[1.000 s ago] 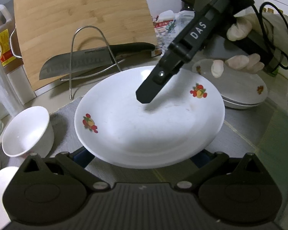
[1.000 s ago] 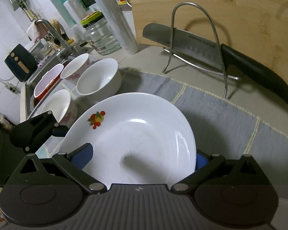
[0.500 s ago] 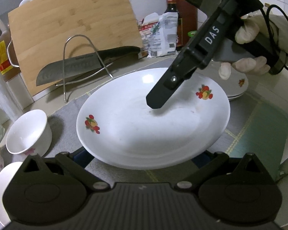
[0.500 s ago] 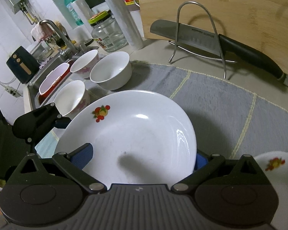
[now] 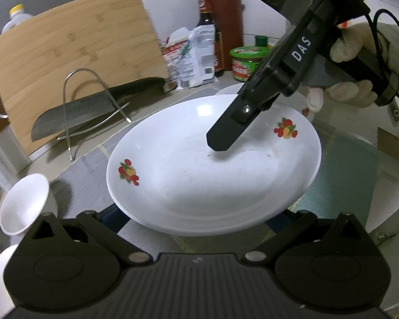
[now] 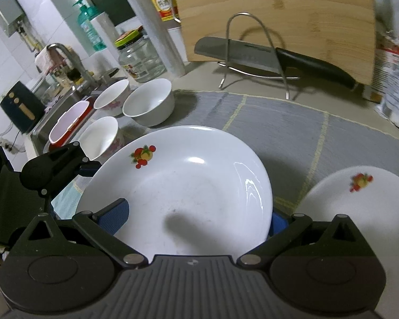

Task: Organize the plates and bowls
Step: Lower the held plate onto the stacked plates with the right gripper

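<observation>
Plate (image 6: 188,186) rim hiding tool tips

A: Describe the plate (image 6: 188,186).
B: White, shallow, round, with two red-and-yellow fruit prints on the rim. It is raised above the grey mat and slightly tilted.

A: The other dishes?
B: A second plate (image 6: 359,207) with matching print lies flat to the right. Three white bowls (image 6: 149,103) stand upright together near the sink.
</observation>
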The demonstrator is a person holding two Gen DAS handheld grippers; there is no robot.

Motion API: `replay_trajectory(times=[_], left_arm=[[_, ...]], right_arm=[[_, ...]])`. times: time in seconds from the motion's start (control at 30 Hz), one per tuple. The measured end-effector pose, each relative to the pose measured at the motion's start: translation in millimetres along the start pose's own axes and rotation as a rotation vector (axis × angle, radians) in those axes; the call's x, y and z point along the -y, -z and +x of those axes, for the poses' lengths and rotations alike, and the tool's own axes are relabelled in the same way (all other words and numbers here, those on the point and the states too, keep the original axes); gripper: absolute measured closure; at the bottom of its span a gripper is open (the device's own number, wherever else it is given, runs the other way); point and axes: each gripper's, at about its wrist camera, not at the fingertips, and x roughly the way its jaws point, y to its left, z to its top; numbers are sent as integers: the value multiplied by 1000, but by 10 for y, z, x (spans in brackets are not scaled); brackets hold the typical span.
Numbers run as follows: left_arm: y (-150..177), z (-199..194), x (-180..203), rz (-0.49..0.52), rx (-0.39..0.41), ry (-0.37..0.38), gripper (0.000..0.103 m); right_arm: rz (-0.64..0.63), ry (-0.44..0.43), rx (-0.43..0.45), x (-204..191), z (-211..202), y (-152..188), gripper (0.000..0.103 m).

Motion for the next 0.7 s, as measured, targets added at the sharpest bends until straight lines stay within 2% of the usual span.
replay_trajectory(times=[0.3, 0.7], left_arm=[[-168, 120, 128, 77, 33, 81, 1], [-450, 409, 399, 152, 54, 166, 1]], right_arm=[[60, 81, 46, 93, -297, 203, 0], [141, 157, 90, 426, -662, 458, 0]])
